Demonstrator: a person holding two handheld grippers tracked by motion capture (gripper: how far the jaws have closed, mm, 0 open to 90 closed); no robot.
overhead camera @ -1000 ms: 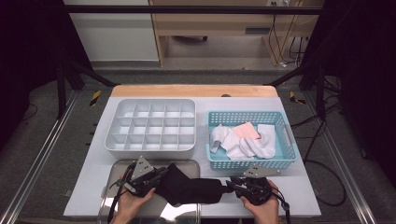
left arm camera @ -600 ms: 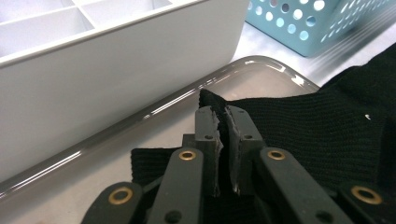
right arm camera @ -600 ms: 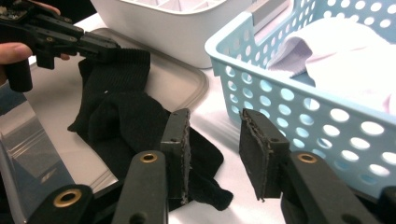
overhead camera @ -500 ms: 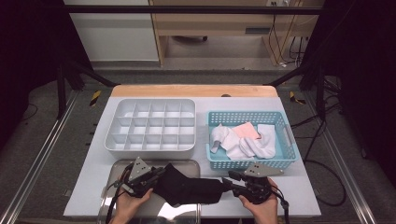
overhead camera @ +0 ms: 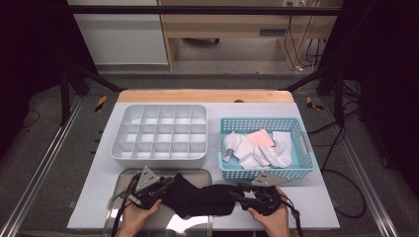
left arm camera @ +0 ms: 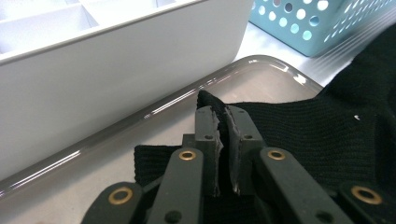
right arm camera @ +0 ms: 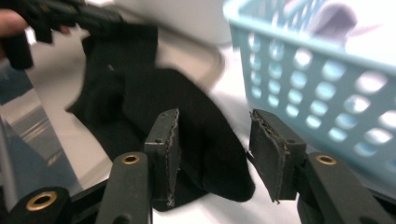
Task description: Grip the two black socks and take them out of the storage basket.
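Two hand-held grippers are at work on one black sock (overhead camera: 197, 198), which lies stretched between them with its long axis running from my left hand-held gripper (overhead camera: 160, 190) across to my right hand-held gripper (overhead camera: 241, 196). My left one is clamped on the cuff edge of the sock, jaws pinched together on the fabric over the metal tray (left arm camera: 261, 74). My right one has just been opening: its jaws stand apart, the toe end of the sock lying just ahead of and below them, not pressed by the pads. The blue basket (right arm camera: 336, 70) sits close on that gripper's right. The right gripper view is blurred, so I cannot tell whether either pad brushes the cloth
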